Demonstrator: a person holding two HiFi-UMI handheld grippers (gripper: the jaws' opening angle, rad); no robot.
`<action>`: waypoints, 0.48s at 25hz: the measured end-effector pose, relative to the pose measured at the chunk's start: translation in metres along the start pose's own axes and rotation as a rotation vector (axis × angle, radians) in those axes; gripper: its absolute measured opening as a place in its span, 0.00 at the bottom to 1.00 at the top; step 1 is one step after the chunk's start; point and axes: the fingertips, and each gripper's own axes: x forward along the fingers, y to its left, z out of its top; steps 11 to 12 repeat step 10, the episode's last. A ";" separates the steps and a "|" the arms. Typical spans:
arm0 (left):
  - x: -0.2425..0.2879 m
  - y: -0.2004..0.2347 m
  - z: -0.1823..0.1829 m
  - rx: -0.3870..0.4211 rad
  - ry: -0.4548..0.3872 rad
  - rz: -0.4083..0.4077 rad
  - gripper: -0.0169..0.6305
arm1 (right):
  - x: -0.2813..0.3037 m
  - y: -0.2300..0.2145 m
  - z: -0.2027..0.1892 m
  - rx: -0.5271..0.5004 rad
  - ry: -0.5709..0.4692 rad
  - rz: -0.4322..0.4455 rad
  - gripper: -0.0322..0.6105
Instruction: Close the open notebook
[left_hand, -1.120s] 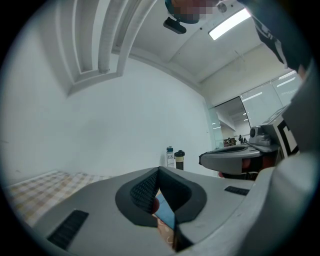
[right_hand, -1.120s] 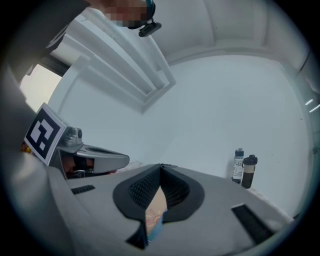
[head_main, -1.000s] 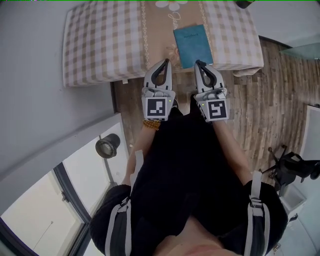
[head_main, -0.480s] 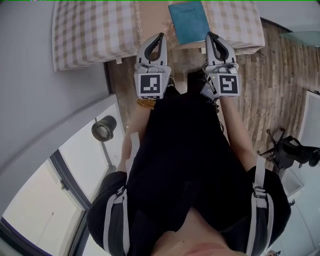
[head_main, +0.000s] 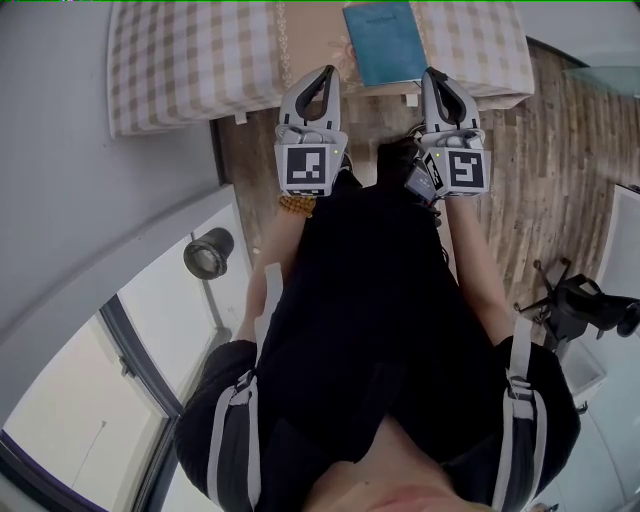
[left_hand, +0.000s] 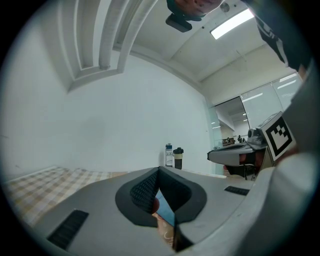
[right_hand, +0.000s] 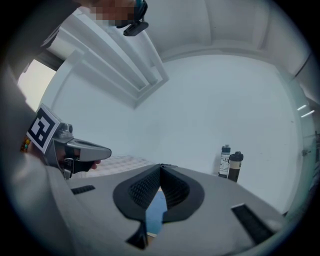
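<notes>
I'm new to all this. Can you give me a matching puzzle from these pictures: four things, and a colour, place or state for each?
Things:
1 notebook
2 tablecloth
3 two bottles
4 right gripper

Descriptions:
a upright, side by side
b teal, lying shut
c jaws together, empty
d beige and white checks

Pairs: 1-b, 2-d, 3-a, 4-c

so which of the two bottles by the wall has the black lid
The right-hand bottle, dark with a tan band; the left-hand bottle beside it carries a pale label.
</notes>
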 end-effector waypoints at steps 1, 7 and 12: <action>0.000 0.000 0.000 -0.001 0.001 -0.001 0.03 | 0.000 -0.001 -0.001 0.003 0.003 -0.001 0.05; 0.002 -0.003 -0.002 -0.004 0.006 -0.005 0.03 | -0.002 -0.012 -0.007 0.015 0.016 -0.014 0.05; 0.002 -0.004 -0.004 -0.009 0.010 -0.007 0.03 | -0.003 -0.016 -0.012 0.021 0.029 -0.019 0.05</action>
